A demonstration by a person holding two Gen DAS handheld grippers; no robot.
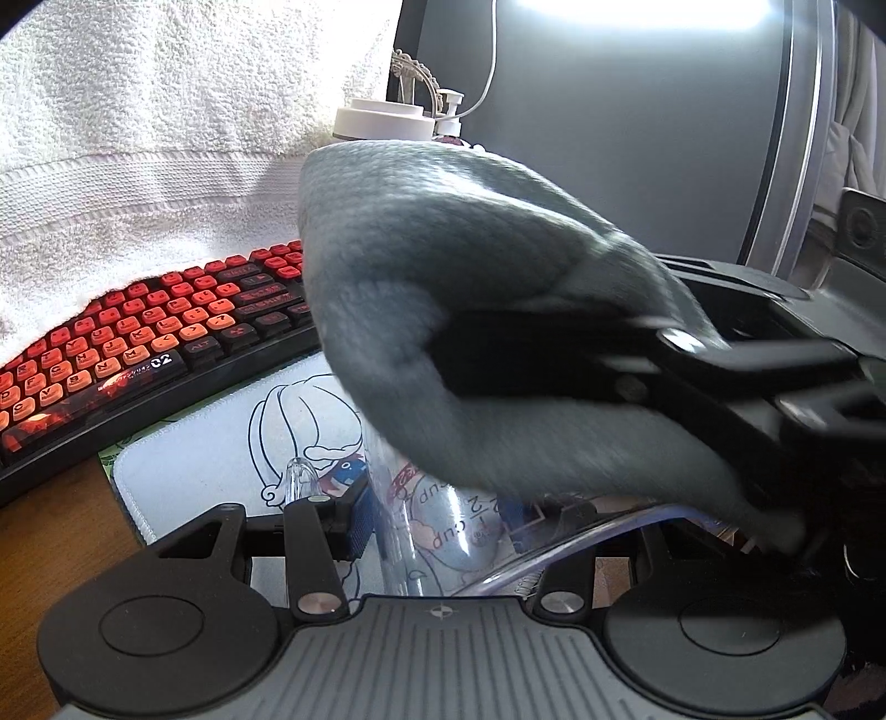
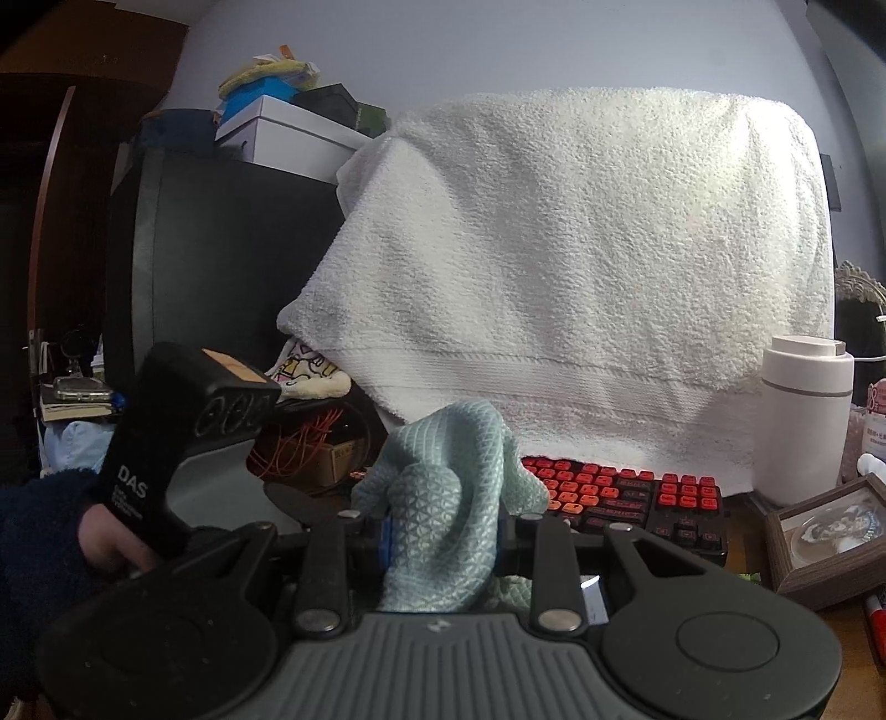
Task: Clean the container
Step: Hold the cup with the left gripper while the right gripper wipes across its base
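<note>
Left hand-held gripper (image 1: 443,531) clamps clear cup (image 1: 437,531), cloth (image 1: 470,310) above.

Towel-draped (image 2: 581,266) desk (image 1: 50,531), grey wall (image 2: 498,50)

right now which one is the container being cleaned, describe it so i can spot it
Start at the red-and-black keyboard and come forward onto the pale mouse mat with the line drawing. Over it, the left hand-held gripper holds the clear measuring cup. It is the only see-through item, with red cup markings printed on its wall.
</note>
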